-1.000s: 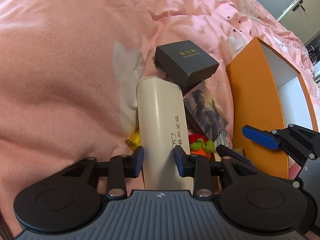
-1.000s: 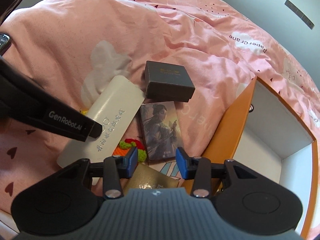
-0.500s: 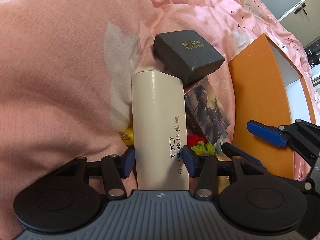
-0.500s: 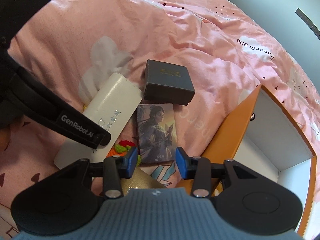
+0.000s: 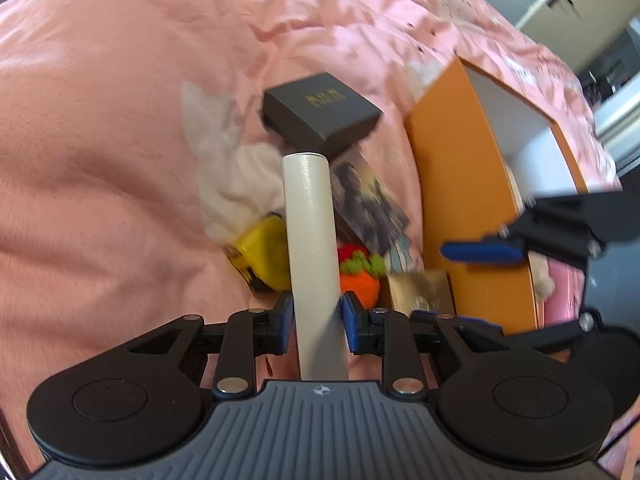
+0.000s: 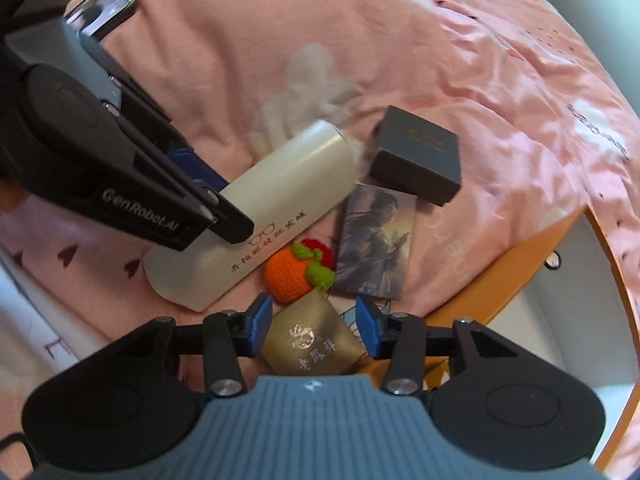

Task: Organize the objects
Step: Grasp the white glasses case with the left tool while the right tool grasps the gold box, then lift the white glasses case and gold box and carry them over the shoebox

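Left wrist view shows my left gripper (image 5: 313, 322) closing on the cream glasses case (image 5: 310, 240), my right gripper (image 6: 314, 326) opening over the gold pouch (image 6: 314, 340), and the orange box (image 6: 560, 300) at the bed's right edge holds nothing I can see, so nearly everything is left.

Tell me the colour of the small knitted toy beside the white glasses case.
Orange with green leaves, clearest in the right wrist view.
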A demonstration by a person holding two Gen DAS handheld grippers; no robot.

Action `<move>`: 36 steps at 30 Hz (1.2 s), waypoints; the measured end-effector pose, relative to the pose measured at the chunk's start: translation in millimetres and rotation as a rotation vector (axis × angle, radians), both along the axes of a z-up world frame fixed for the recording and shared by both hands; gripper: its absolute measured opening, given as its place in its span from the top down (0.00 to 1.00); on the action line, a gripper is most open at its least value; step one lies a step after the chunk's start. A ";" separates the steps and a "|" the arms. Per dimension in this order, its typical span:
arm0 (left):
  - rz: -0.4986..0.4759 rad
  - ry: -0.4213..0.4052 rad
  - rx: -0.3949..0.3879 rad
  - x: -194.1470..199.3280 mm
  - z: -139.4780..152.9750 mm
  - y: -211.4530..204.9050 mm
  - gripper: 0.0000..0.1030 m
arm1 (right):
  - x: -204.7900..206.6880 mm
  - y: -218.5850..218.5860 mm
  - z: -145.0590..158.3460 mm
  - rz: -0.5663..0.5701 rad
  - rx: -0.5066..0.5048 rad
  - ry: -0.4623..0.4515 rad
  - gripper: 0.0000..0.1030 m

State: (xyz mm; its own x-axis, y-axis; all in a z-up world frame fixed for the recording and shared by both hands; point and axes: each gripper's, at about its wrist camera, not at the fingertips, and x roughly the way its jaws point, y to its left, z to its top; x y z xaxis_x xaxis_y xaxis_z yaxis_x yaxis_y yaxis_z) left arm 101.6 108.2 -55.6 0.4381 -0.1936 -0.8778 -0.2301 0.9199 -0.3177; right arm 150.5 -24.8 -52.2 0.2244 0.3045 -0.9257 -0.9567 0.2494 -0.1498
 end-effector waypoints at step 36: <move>0.020 -0.032 -0.008 -8.4 -10.2 -15.3 0.70 | 0.6 13.7 -32.1 0.207 -0.232 0.023 0.38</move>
